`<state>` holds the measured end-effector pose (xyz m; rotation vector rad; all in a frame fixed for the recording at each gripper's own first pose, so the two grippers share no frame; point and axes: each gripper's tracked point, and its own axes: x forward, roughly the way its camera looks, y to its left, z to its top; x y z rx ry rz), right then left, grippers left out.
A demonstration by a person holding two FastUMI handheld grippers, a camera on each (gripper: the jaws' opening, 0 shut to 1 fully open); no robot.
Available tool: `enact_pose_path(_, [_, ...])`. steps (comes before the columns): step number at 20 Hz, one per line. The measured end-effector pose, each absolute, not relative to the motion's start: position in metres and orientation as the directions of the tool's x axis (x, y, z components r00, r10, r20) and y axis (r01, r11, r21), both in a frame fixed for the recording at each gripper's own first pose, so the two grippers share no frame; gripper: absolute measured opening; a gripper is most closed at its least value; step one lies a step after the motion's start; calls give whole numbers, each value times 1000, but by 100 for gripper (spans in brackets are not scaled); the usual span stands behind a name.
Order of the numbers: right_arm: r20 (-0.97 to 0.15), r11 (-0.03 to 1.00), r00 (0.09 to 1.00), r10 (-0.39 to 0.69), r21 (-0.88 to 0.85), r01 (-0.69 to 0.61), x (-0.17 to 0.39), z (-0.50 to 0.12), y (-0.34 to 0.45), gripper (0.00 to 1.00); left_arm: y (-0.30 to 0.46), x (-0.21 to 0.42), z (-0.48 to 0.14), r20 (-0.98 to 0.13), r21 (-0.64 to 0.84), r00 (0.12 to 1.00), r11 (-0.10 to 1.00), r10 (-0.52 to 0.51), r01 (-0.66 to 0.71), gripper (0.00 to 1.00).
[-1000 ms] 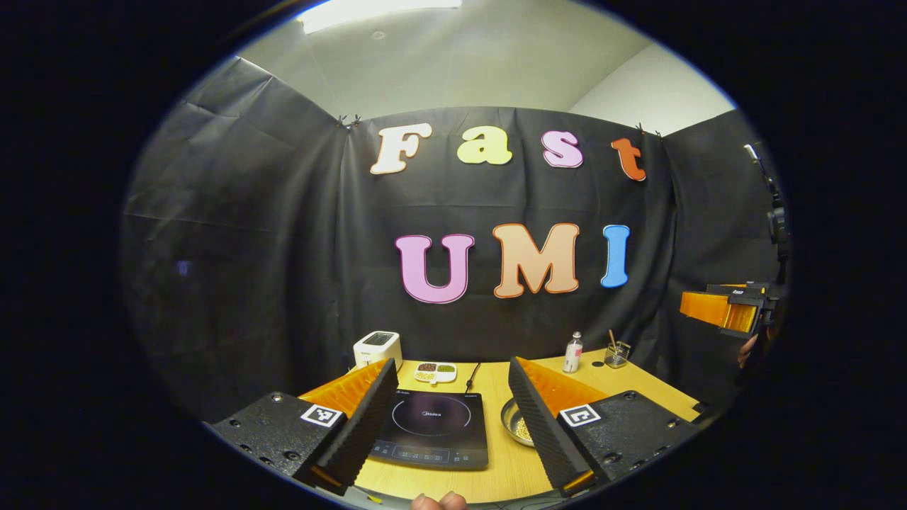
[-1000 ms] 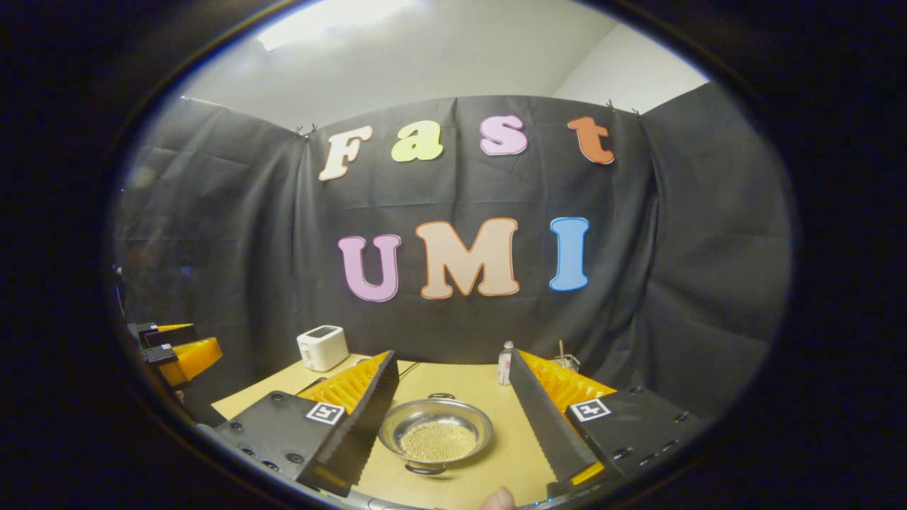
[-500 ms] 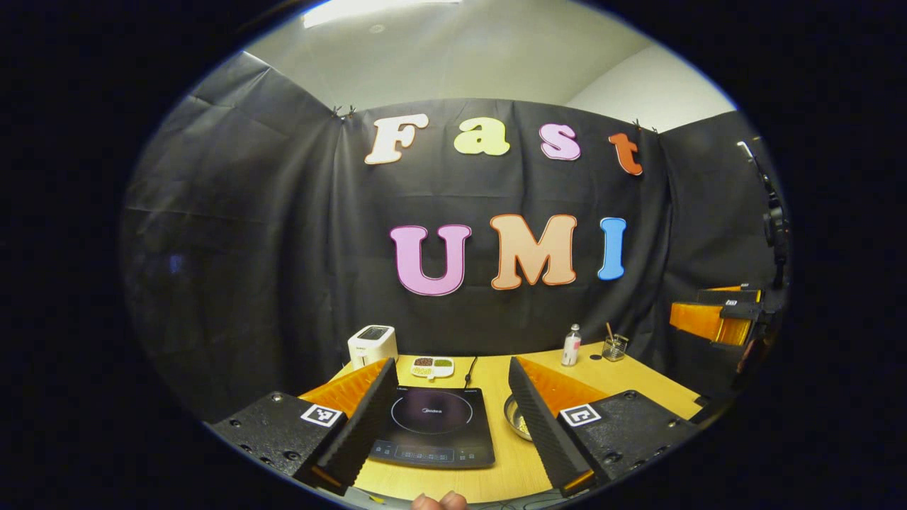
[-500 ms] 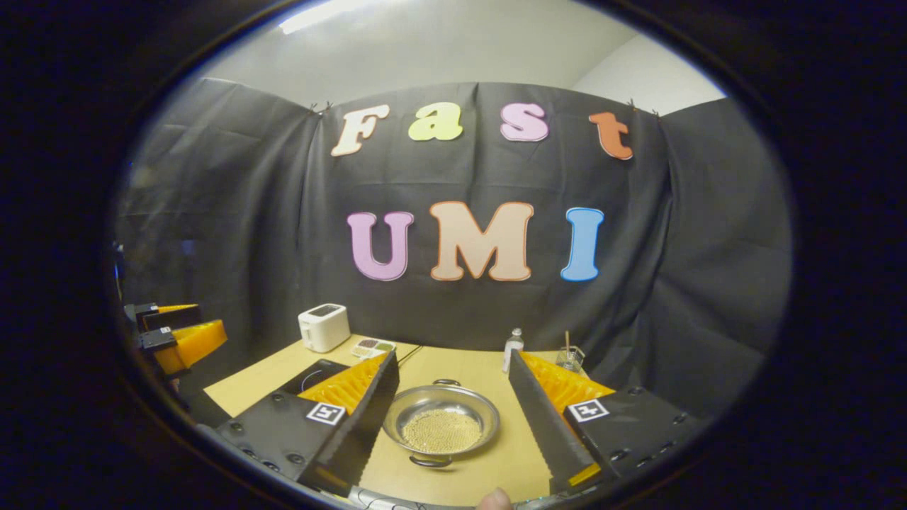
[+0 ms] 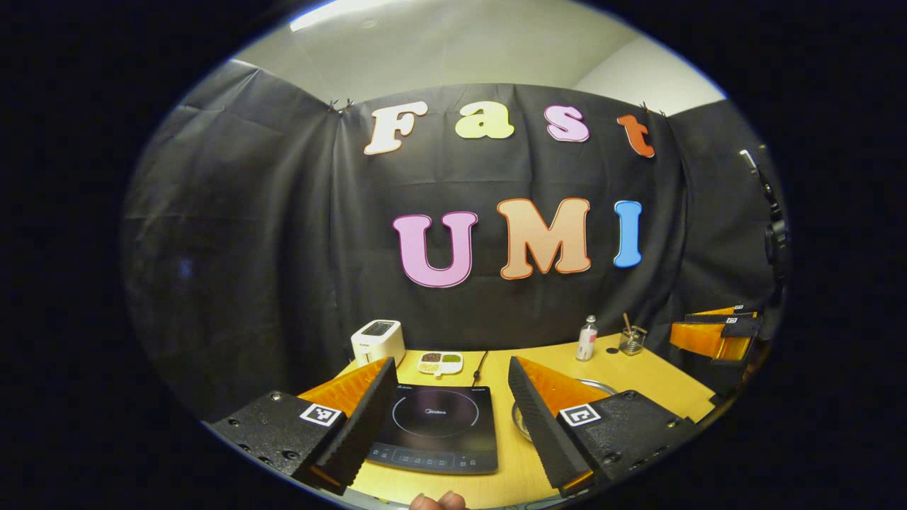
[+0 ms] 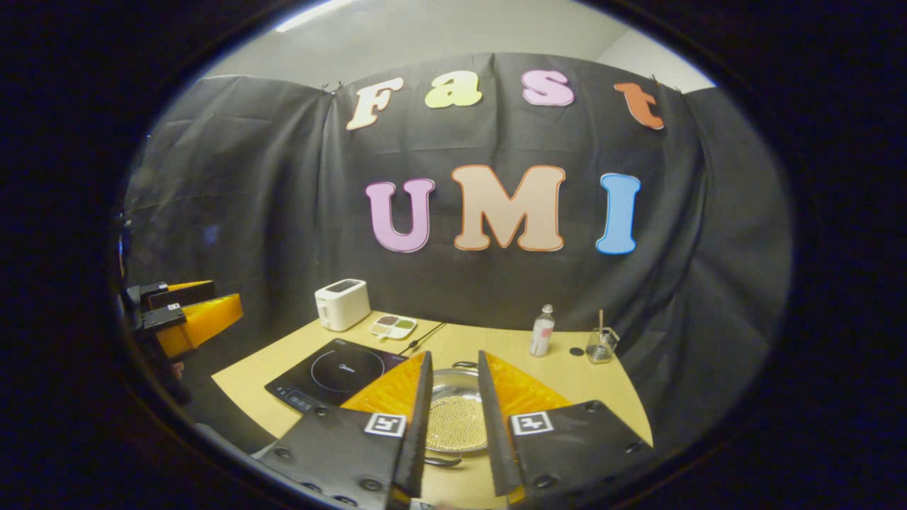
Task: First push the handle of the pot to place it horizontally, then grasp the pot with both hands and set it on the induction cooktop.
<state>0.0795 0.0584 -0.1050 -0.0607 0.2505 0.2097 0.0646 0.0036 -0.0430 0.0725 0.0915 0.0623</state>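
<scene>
We hold our right claw [image 6: 453,418] nearly closed, gripping nothing, above the pot [image 6: 453,425], our left claw [image 5: 443,418] open; a careless handle push could spill its beads across the counter [image 6: 567,375].

The pot [image 6: 453,418] between the right gripper's [image 6: 453,432] fingers looks like shiny polished metal, full of tiny yellowish beads. The cooktop [image 5: 434,428] ahead of the left gripper [image 5: 453,425] is glossy black glass, pretty reflective. Table [image 6: 496,347] looks like smooth matt wood. Toaster [image 6: 342,304] far back left seems smooth white plastic. Wall [image 6: 283,212] is matt black cloth, creased. The fingers [image 5: 358,425] have ribbed, rough-looking inner faces.
</scene>
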Motion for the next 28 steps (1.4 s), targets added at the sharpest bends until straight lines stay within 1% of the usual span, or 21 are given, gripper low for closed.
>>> enact_pose_path(1, [-243,974,946,212,-32,-226,86,-104,56,32,-4,69,-44,-88,76,994,995,67,-60,96])
enact_pose_path(2, [-243,973,946,213,-37,-228,92,-109,48,17,-12,72,-45,-93,75,993,995,66,-60,96])
enact_pose_path(3, [-260,971,939,224,-26,-239,97,-118,47,16,-15,75,-48,-107,80,992,995,71,-63,96])
enact_pose_path(4, [-284,968,928,242,1,-252,99,-131,48,6,-20,75,-50,-110,79,991,995,71,-62,94])
enact_pose_path(6, [-333,961,902,274,58,-271,102,-147,49,5,-27,81,-53,-110,69,992,996,67,-59,96])
enact_pose_path(7, [-378,960,883,279,90,-264,104,-158,48,5,-30,83,-59,-126,70,990,996,65,-56,100])
enact_pose_path(8, [-428,961,861,275,121,-247,104,-174,48,2,-31,86,-67,-145,70,988,997,55,-45,97])
enact_pose_path(9, [-457,956,840,293,165,-244,106,-182,52,0,-32,91,-69,-149,68,988,997,44,-34,100])
enact_pose_path(10, [-475,948,822,315,197,-249,103,-186,59,4,-29,98,-71,-150,68,988,997,35,-26,97])
enact_pose_path(12, [-510,940,791,338,219,-261,105,-200,70,0,-23,111,-77,-159,62,987,998,17,-8,97])
enact_pose_path(15, [-586,943,742,327,251,-217,105,-232,91,3,-11,128,-87,-171,31,985,999,-32,38,97])
enact_pose_path(17, [-629,938,703,332,298,-176,103,-247,111,0,-4,142,-90,-168,41,982,995,-86,94,100])
enact_pose_path(18, [-663,940,673,328,299,-163,99,-259,122,2,-1,150,-91,-162,49,980,991,-113,123,98])
enact_pose_path(20, [-743,962,611,271,228,-150,88,-284,130,0,1,166,-89,-140,38,974,982,-176,183,98])
enact_pose_path(21, [-770,970,590,244,199,-142,85,-296,134,3,0,173,-91,-138,27,968,977,-208,214,100])
enact_pose_path(22, [-792,976,570,219,177,-129,81,-310,137,0,0,179,-95,-132,13,962,970,-239,242,98])
enact_pose_path(23, [-812,981,550,196,160,-112,78,-320,140,0,1,184,-100,-138,5,955,964,-261,264,100])
enact_pose_path(24, [-832,984,526,178,150,-94,73,-329,141,3,6,187,-108,-155,1,949,960,-276,279,98])
enact_pose_path(26, [-859,989,490,148,135,-63,70,-344,146,0,13,192,-115,-168,-25,939,954,-299,299,98])
enact_pose_path(27, [-873,991,470,131,122,-49,68,-350,146,3,16,193,-120,-181,-37,934,951,-309,307,98])
enact_pose_path(28, [-883,993,454,119,114,-39,64,-357,145,2,19,196,-125,-191,-46,930,949,-314,311,99])
